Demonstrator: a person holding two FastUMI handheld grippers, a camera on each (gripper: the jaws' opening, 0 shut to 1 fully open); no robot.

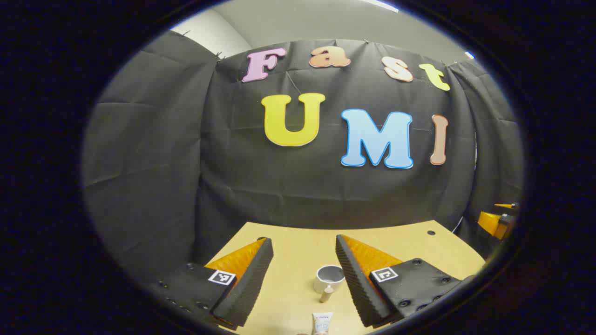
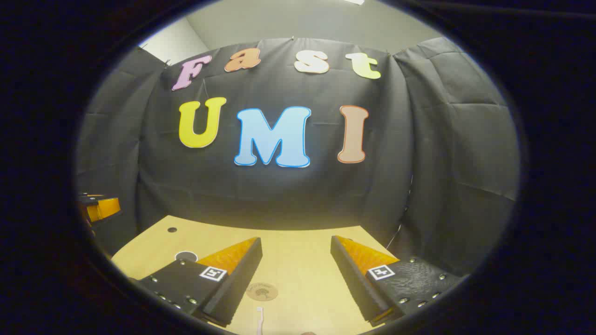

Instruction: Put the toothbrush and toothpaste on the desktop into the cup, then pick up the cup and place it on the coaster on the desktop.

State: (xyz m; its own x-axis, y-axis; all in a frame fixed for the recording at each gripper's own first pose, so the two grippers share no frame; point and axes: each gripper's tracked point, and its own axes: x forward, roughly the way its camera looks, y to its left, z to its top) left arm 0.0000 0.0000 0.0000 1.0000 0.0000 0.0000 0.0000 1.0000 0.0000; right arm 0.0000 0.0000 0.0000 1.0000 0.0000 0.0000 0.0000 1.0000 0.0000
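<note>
In the left gripper view we see the left claw (image 1: 305,279) at the bottom of the frame, its two orange-and-black fingers spread wide apart, holding nothing and touching nothing. Between those fingers, at the very bottom centre, the white toothpaste (image 1: 322,323) tube lies on the desk (image 1: 298,251), its end cut off by the frame's lower edge. Just above it in the picture, close to the right finger, stands the cup (image 1: 329,278): pale, round, upright, with a grey inside. A short tan, peg-like piece rests against its near side; we cannot tell what it is. The desk is light wood with a small dark hole toward its far right corner. At the right edge of the frame, an orange part of the other claw (image 1: 496,222) pokes in, higher than the desk.

In the right gripper view we see the right claw (image 2: 295,279) at the bottom, its fingers likewise set wide apart, empty and clear of everything. Between them, at the bottom centre, the white toothbrush (image 2: 259,320) lies on the desk, thin and pointing away from us. Just beyond it sits the coaster (image 2: 262,291), a flat round tan disc with a dark mark in the middle, bare. Farther off at lower left, the cup's rim peeks over the left finger. Behind the desk hangs the black cloth wall (image 2: 419,153).
</note>
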